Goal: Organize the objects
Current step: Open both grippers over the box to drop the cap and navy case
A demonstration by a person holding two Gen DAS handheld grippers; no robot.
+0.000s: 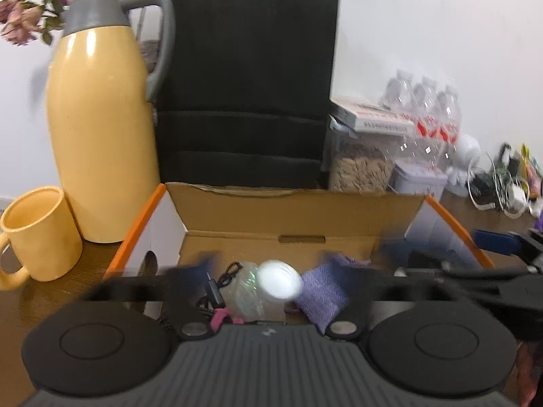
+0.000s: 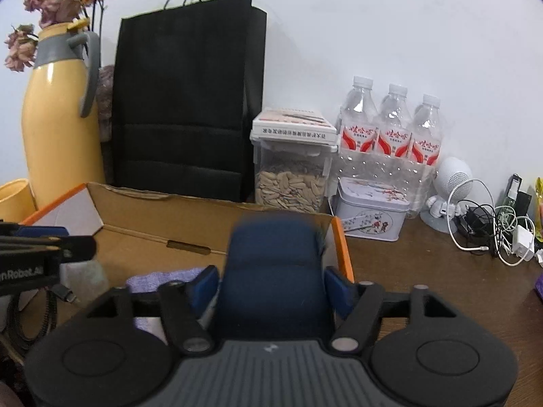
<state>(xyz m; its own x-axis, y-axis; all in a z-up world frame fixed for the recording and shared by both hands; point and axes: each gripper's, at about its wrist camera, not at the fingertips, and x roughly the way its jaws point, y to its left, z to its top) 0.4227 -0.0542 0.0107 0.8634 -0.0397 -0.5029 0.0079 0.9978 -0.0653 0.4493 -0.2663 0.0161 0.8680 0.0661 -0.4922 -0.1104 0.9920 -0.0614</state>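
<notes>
An open cardboard box (image 1: 258, 217) with orange edges lies on the dark wood table; it also shows in the right wrist view (image 2: 176, 210). Inside it lie a clear bottle with a white cap (image 1: 278, 279), a purple cloth (image 1: 322, 293), a black cable (image 1: 217, 291) and a pink item (image 1: 220, 318). My left gripper (image 1: 271, 268) is open above the bottle, its fingers blurred. My right gripper (image 2: 271, 285) is shut on a dark blue case (image 2: 275, 271) and holds it over the box's right end.
A yellow jug (image 1: 98, 135) and yellow mug (image 1: 37, 230) stand left of the box. A black paper bag (image 2: 183, 101) stands behind it. A seed container (image 2: 292, 176), tin (image 2: 370, 210), water bottles (image 2: 390, 129), a white speaker (image 2: 451, 183) and cables (image 2: 492, 230) are at the right.
</notes>
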